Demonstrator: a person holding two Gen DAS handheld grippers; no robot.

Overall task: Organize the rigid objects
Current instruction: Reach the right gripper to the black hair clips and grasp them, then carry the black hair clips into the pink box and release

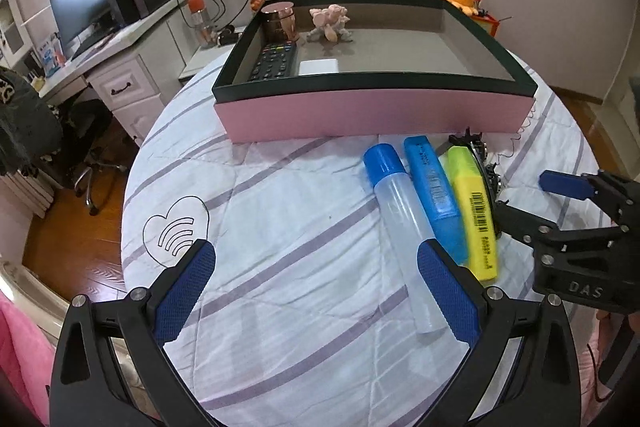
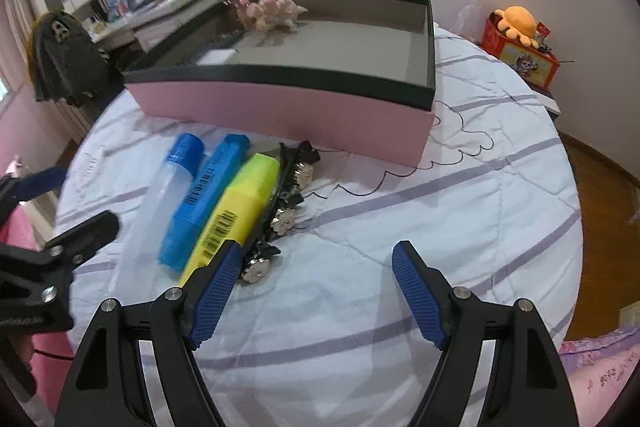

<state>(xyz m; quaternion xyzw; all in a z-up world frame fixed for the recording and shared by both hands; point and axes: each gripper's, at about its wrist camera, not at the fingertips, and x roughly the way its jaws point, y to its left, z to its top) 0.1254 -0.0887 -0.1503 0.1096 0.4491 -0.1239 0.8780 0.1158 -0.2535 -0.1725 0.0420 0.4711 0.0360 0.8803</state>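
While you hold both tools over the round table (image 1: 280,227) with its striped white cloth, the stock reads as follows.

Left hand-held gripper (image 1: 316,291): jaws spread wide, nothing between them, only bare cloth. Its right pad overlaps the clear bottle in the left wrist view; contact cannot be told.

Right hand-held gripper (image 2: 316,291): jaws apart, nothing held. Its left pad sits at the near end of the yellow highlighter; touching or not, you cannot tell.

Loose items, in a row at 1 o'clock from your left gripper, side by side:
- clear bottle (image 1: 404,227) with blue cap
- blue highlighter (image 1: 434,191)
- yellow highlighter (image 1: 474,211), barcode up
- black hair clip (image 2: 280,215) with silver flowers, just beside the yellow highlighter

Pink tray (image 1: 376,115) with black rim, at 12 o'clock beyond the row. Contents, all toward its far left corner:
- remote control (image 1: 274,63)
- small white box (image 1: 319,67), beside the remote
- copper-coloured jar (image 1: 280,21)
- pink figurine (image 1: 330,23), right of the jar

Remaining tray floor is bare.
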